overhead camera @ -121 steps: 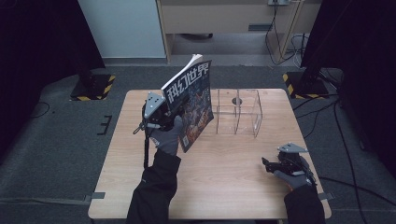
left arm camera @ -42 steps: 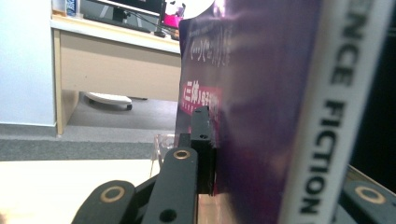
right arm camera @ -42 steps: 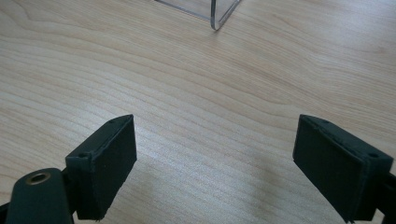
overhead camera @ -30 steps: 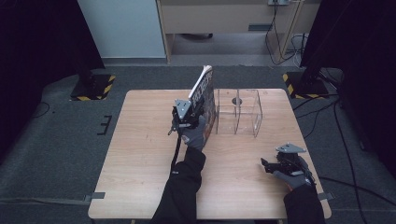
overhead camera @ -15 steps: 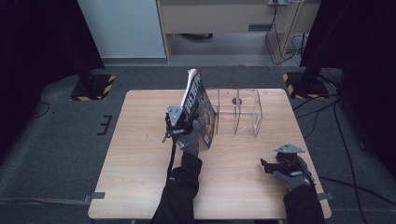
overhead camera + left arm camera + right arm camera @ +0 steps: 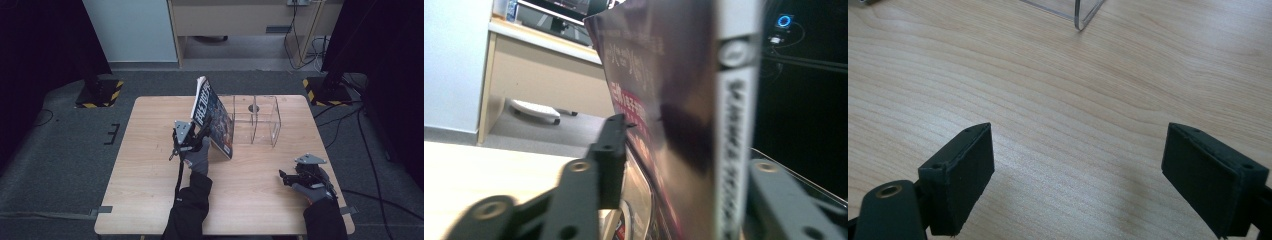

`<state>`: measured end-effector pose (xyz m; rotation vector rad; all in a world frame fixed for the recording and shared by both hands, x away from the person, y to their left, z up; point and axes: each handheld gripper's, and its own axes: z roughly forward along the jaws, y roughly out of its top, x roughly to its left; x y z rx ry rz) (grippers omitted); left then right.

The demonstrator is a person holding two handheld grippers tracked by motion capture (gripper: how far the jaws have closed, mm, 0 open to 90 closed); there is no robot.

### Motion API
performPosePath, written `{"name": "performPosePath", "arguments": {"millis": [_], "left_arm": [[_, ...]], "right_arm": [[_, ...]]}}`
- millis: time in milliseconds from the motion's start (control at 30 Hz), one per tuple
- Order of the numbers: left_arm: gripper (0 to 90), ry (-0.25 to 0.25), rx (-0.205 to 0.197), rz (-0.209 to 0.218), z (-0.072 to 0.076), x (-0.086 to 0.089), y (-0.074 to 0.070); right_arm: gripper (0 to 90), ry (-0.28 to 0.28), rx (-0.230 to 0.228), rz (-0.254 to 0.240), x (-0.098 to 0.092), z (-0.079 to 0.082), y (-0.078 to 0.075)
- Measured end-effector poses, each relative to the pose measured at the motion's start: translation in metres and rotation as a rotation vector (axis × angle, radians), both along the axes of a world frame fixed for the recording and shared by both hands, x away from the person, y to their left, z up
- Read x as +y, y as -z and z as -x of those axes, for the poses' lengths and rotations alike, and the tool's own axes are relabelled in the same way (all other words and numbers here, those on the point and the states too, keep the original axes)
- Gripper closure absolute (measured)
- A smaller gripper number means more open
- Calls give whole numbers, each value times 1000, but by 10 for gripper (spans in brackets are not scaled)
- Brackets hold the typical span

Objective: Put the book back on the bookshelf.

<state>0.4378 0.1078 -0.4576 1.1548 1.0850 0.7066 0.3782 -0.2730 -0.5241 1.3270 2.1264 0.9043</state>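
Shows a magazine (image 6: 214,117) standing on its lower edge on the wooden counter (image 6: 150,165), near the middle and a little towards the far side. Leans with its top edge away from the clear plastic holder (image 6: 255,120), which sits just beside it; cannot tell whether the two touch. Faces its colourful cover to the holder's side, with large printed characters running along the upper part.

Places the left hand-held gripper (image 6: 192,136) at the magazine's near edge, low down, with a grey-gloved hand (image 6: 199,157) behind it and a dark sleeve reaching in from the counter's near edge. Has just been opening its jaws, now about halfway apart. Keeps the magazine (image 6: 674,125) between them in the left gripper view: one black jaw close against the dark cover, the other standing slightly off the pale spine side. Gives no sign of a pressing grip, so reads as loosened around the magazine rather than clamped on it.

Puts the right hand-held gripper (image 6: 286,177) near the counter's near right corner, well apart from the magazine and the holder, pointing left across the wood. Spreads its jaws wide in the right gripper view, with bare wood grain between them (image 6: 1078,175) and nothing held. Catches one clear corner of the holder (image 6: 1083,15) at the top of that view.
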Motion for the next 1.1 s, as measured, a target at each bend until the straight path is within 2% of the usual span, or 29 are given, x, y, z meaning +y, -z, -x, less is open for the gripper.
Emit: {"name": "performPosePath", "arguments": {"millis": [100,233,300,400,567,667,767,867,967,1033,1100], "left_arm": [[443,3,-9,-6,7,5,0],[343,20,-32,-49,15,9,-7],[328,25,-32,-85,18,12,-11],[284,39,-10,-115,21,18,-15],[257,53,-5,-131,28,27,-29],[243,82,-1,-148,28,33,-39],[224,106,18,-199,29,37,-46],[223,161,56,-155,28,44,-51],[223,187,89,-148,30,54,-54],[223,198,109,-180,33,60,-54],[223,191,129,-239,37,67,-53]], "right_arm": [[134,6,3,1,0,0,0],[134,11,4,1,0,0,0],[134,16,4,-1,0,0,0],[133,13,-2,1,0,0,0],[131,15,-5,-8,1,0,-2],[130,20,-9,-8,-1,0,-2],[129,25,-12,-18,-2,0,-4],[127,29,-19,-23,-3,1,-5],[125,34,-20,-32,-3,2,-6],[124,35,-26,-34,-3,2,-7],[123,35,-25,-33,-3,1,-7]]}}
